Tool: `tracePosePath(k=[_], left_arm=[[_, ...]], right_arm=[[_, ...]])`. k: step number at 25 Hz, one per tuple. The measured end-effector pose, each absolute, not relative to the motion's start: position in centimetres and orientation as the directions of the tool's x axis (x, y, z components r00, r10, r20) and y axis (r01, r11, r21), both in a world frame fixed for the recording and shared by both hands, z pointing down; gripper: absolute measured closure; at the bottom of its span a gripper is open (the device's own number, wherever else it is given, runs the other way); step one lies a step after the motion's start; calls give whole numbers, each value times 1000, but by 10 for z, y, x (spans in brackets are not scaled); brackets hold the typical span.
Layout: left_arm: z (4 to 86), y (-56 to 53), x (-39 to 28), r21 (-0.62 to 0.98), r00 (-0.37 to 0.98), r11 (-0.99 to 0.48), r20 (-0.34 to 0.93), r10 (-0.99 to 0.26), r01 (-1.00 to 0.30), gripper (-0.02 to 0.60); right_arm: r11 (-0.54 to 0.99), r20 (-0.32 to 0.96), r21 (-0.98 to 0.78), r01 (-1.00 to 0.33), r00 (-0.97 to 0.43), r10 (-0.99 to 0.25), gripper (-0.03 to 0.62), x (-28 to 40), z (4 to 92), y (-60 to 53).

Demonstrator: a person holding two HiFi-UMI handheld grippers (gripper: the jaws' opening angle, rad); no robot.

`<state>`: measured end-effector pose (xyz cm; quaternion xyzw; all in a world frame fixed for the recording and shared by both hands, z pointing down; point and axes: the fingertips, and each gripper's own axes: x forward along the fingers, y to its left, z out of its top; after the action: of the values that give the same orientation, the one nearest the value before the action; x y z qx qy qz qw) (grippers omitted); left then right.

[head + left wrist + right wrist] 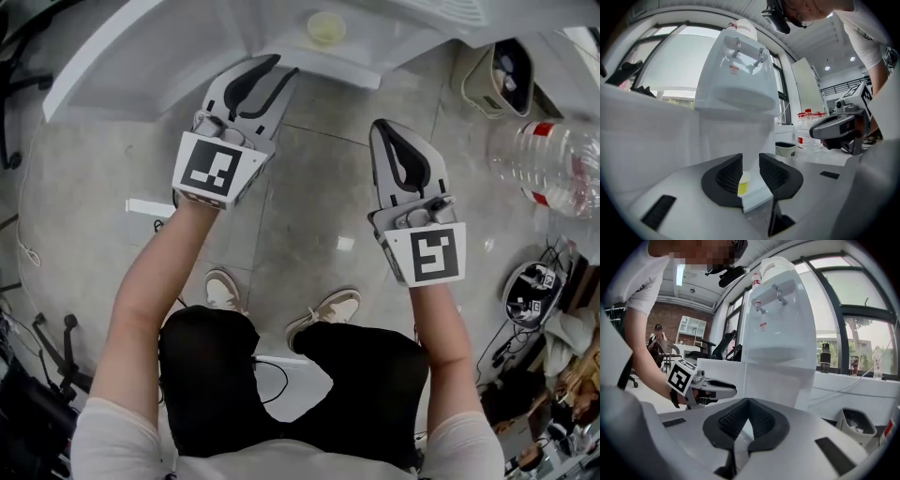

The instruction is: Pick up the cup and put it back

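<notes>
Pointing forward, arms (150, 281) outstretched: left claw (281, 67) ajar, right claw (379, 125) closed.

Small yellow cup (325, 28) on white water dispenser's ledge (380, 56), just ahead of left gripper (281, 66). Beige waste bin (494, 77) right of dispenser.

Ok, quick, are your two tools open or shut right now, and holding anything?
Left tool: open, empty; the small yellow cup stands ahead of it, untouched.
Right tool: closed, holding nothing.
</notes>
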<state>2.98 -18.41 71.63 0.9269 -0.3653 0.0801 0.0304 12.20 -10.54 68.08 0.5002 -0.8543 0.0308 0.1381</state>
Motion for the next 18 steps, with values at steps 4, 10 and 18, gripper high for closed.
tracePosePath(k=[4,10,18], left_arm=[[753,-207,42,-15,722,-737,187,-666,-676,433],[805,-234,63,-14,714,-735,228,-662,-678,377],[859,-275,86,20,656,-692,338,-675,-722,217]], right_arm=[[506,261,100,-857,-468,-844,574,125,706,-111],[506,241,133,-853,-467,-851,574,136,715,-108],[510,255,116,-852,-471,-845,574,137,715,-89]])
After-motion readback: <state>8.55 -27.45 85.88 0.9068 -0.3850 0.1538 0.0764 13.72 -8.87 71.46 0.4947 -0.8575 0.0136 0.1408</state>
